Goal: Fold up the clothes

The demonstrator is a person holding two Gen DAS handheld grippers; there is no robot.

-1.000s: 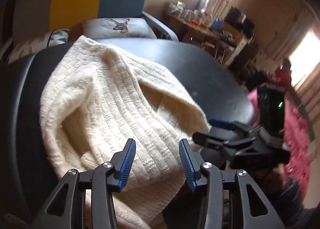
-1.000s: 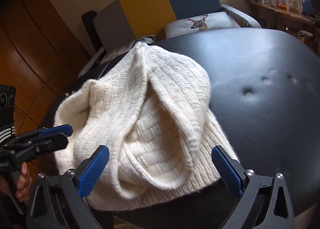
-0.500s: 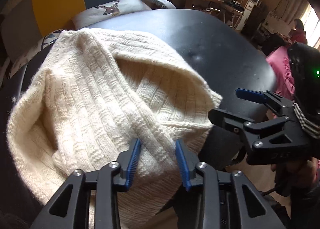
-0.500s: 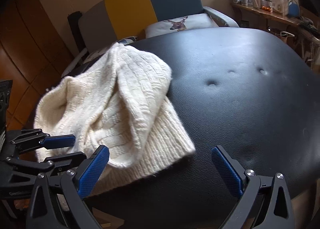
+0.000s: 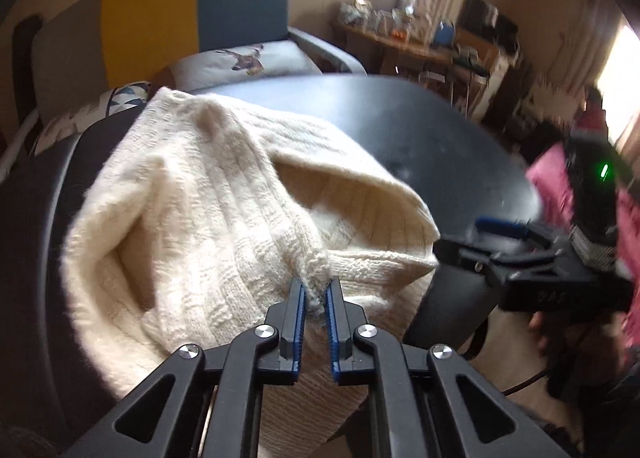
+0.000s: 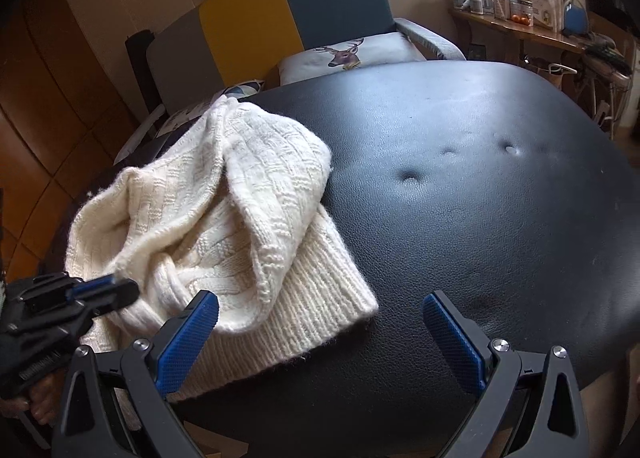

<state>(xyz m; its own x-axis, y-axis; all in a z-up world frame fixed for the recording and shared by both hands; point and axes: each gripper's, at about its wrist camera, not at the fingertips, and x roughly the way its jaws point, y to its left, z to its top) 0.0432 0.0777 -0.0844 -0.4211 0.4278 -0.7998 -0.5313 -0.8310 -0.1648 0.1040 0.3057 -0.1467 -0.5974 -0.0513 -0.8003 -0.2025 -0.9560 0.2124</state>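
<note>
Underneath, the black padded counter (image 6: pixel 460 218) lies bare to my right, an armchair (image 6: pixel 320 10) behind it. My left gripper (image 5: pixel 316 300) pinches the cream sweater (image 6: pixel 224 226) heaped at the counter's left edge; my right gripper (image 6: pixel 320 322) hangs wide apart, empty.

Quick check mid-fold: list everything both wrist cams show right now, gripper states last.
Knit sweater: one, cream, bunched on the near left of the table, hem over the edge.
Table: one, black padded leather-look top.
Armchair: one, grey, yellow and teal, behind the table.
Deer cushion: one, white, on the armchair seat.
Side shelf: one, wooden, holding jars, far right.
Left gripper: blue pads, shut on a sweater fold.
Right gripper: blue pads, open, empty, over the table's near edge.
</note>
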